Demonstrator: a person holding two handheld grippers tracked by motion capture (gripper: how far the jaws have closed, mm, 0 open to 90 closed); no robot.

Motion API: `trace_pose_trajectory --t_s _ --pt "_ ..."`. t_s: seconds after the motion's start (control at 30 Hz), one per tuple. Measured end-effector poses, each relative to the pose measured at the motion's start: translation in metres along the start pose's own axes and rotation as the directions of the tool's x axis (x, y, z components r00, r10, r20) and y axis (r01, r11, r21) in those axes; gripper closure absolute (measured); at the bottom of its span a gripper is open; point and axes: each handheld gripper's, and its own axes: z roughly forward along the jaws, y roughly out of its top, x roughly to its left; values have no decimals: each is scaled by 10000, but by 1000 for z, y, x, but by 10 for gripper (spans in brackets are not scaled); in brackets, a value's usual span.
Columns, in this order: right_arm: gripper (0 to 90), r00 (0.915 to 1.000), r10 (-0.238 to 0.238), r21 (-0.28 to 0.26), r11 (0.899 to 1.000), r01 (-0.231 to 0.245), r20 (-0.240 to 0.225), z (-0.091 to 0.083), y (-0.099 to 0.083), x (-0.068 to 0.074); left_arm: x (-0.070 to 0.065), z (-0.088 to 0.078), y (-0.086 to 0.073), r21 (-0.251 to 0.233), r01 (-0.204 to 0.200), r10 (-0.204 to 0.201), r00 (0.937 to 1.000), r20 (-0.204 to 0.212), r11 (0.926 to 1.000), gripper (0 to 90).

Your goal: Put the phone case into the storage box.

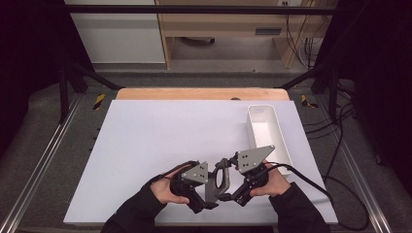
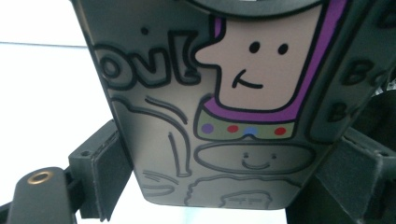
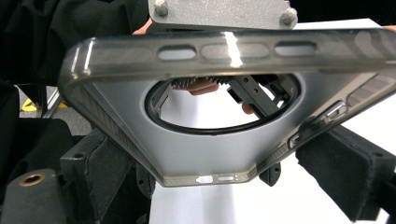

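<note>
Grey translucent phone case (image 1: 217,179) is held up off the table (image 1: 145,145) near its front edge, betw. both tongs. High view: left gripper (image 1: 206,194) and right gripper (image 1: 228,187) meet at the case, hands close together, forearms in from the bottom. White tray (image 1: 286,145) sits empty at the right side, well apart from the case. My read: case is picked up and shared by both hands, not yet placed anywhere; putting it down or into the tray is what's left.

Left gripper view: printed cartoon back of the case (image 2: 224,116) sits betw. the two black jaws, pads touching both side edges, so closed on the case across its width.

Right gripper view: case (image 3: 205,149) seen from its inner side, round cutout in the middle, its end lying betw. the jaws; both pads look pressed on its edges, so gripping too, tho the right-hand contact is less clear.

Room: table surface is bare to the left and ahead, lots of free space. Tight spots: near edge of the table just below the hands, tray wall to the right, frame rails (image 1: 43,160) at the sides.
</note>
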Motion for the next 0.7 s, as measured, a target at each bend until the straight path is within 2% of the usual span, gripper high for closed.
trace_pose_trajectory --t_s 0.17,0.27,0.47,0.63,0.7 --pt "121 10000 73 18 10000 -73 -7 0 0 0 0 0 0 -44 66 -66 10000 -52 10000 107" --pt "121 9999 121 -9 9999 -121 53 -1 0 -1 1 -2 0 -155 239 -241 9996 -151 9996 81" --pt "120 9983 329 -122 9994 -324 483 -7 3 -4 2 -12 -4 -504 572 -602 9964 -590 9971 29" --pt "120 9924 548 -280 9983 -520 1102 -15 5 -7 4 -25 -11 -802 890 -971 9898 -1040 9928 13" --pt "119 9896 629 -369 9976 -586 1294 -18 6 -8 5 -31 -15 -1020 1145 -1273 9834 -1290 9882 9"
